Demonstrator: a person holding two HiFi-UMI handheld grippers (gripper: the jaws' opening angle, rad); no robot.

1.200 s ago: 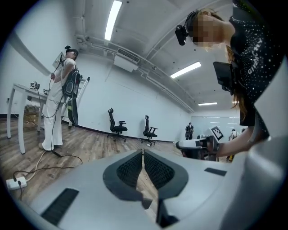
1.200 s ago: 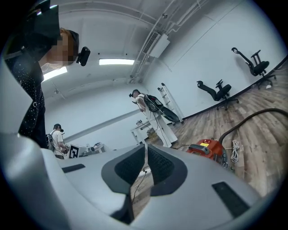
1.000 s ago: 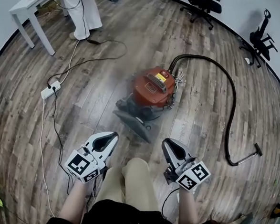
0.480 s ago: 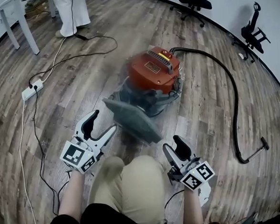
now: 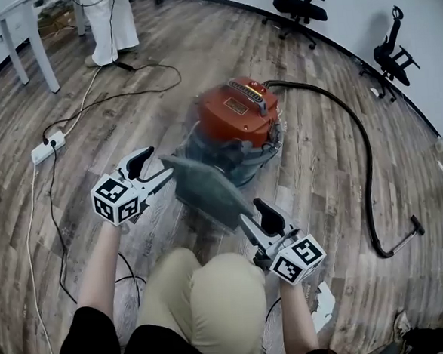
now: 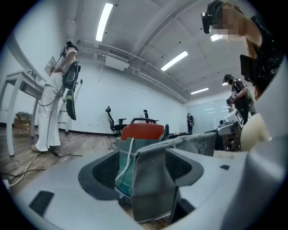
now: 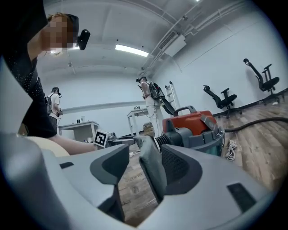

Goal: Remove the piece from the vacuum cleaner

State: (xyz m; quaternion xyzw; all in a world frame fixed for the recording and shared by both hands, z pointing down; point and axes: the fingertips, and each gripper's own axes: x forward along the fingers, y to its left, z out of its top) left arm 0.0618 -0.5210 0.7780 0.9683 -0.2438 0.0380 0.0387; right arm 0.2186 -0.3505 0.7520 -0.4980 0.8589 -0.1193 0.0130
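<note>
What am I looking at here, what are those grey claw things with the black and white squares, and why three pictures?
No robot here: a person holds a tool in each hand, the left gripper and the right gripper. The patterned cubes are part of them. One picture comes from a camera on the person's head, looking down; the other two from cameras riding on each gripper. On the wooden floor stands a red vacuum cleaner with a black hose. A flat grey piece sticks out from it. Each gripper's fingers are open with that piece between them, so nothing is clamped yet.
</note>
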